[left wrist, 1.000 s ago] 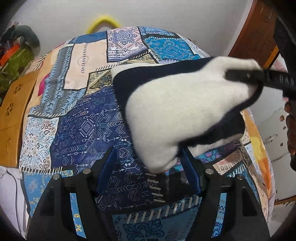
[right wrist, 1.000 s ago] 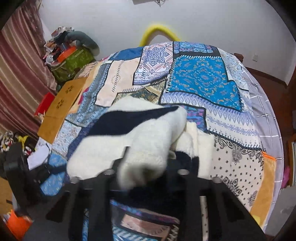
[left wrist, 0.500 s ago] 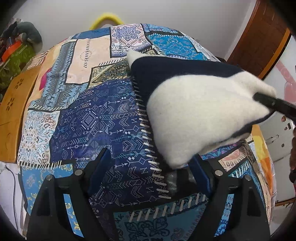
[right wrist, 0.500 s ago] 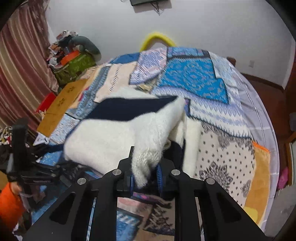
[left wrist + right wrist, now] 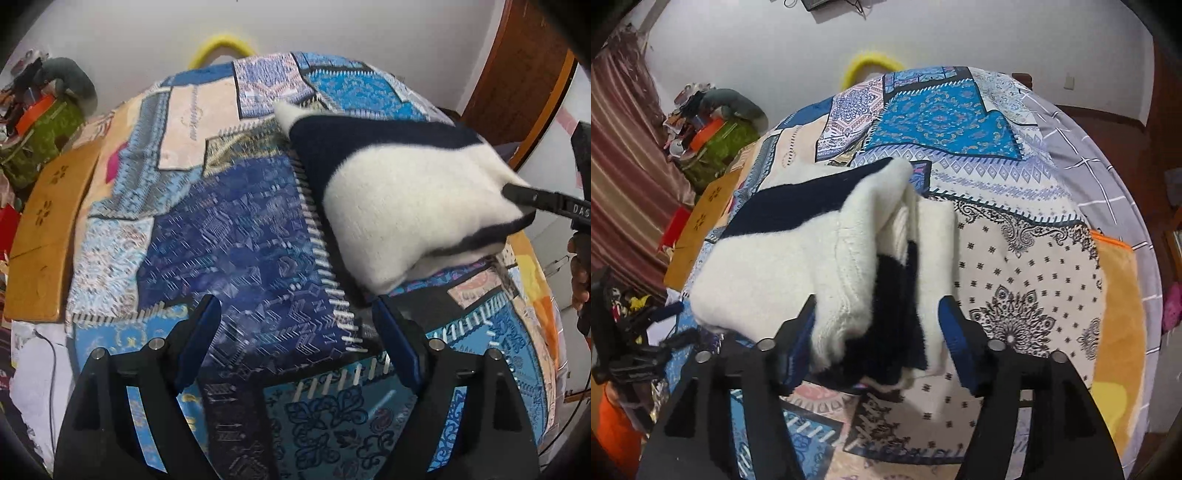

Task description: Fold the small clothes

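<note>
A small fuzzy white and navy garment (image 5: 410,206) lies folded in layers on the patchwork bedspread (image 5: 229,236). My left gripper (image 5: 295,339) is open and empty, just in front of the garment's near left corner. My right gripper (image 5: 877,332) is open, its jaws standing wide on either side of the garment's near end (image 5: 857,295), with no grip on it. In the left wrist view the right gripper's finger (image 5: 546,199) sits at the garment's right edge. The left gripper (image 5: 639,343) shows at the left edge of the right wrist view.
A wooden board (image 5: 44,236) lies along the bed's left side. A green bag with clutter (image 5: 716,144) stands by the striped curtain (image 5: 624,177). A yellow hoop (image 5: 221,48) rises behind the bed. A wooden door (image 5: 517,74) is at right.
My right gripper has opened and let go of the garment, which now rests on the bed. My left gripper has drawn back from the garment's corner and stays open.
</note>
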`<action>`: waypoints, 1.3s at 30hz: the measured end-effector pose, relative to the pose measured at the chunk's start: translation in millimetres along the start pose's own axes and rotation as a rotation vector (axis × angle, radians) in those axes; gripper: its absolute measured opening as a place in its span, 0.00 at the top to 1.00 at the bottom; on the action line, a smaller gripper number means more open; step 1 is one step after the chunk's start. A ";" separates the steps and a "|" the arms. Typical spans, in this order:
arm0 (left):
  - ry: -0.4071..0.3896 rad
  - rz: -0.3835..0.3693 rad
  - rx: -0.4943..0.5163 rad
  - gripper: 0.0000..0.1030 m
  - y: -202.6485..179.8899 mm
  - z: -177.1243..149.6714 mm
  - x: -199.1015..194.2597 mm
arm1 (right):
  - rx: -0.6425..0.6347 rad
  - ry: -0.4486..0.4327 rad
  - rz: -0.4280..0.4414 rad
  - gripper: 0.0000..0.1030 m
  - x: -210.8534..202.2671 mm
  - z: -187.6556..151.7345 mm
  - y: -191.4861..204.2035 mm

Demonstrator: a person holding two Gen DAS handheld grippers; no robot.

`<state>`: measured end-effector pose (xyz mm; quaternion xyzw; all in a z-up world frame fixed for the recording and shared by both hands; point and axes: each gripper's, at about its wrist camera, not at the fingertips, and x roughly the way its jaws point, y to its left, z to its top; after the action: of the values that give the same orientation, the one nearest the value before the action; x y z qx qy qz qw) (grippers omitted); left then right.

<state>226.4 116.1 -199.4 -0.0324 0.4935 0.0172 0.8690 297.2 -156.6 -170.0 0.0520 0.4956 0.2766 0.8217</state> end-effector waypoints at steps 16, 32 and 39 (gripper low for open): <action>-0.062 -0.074 -0.048 0.18 0.2 74.1 2.7 | 0.078 0.004 0.078 0.20 5.8 44.7 1.0; 0.075 -0.255 -0.172 0.14 5.7 92.5 59.6 | 0.208 0.143 0.157 0.02 60.9 40.6 -40.2; 0.142 -0.374 -0.241 0.13 5.1 94.5 82.5 | 0.280 0.181 0.273 0.01 76.6 31.0 -53.2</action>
<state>349.3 127.9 -222.2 -0.2279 0.5333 -0.0876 0.8099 372.0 -156.7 -233.6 0.2072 0.5892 0.3172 0.7137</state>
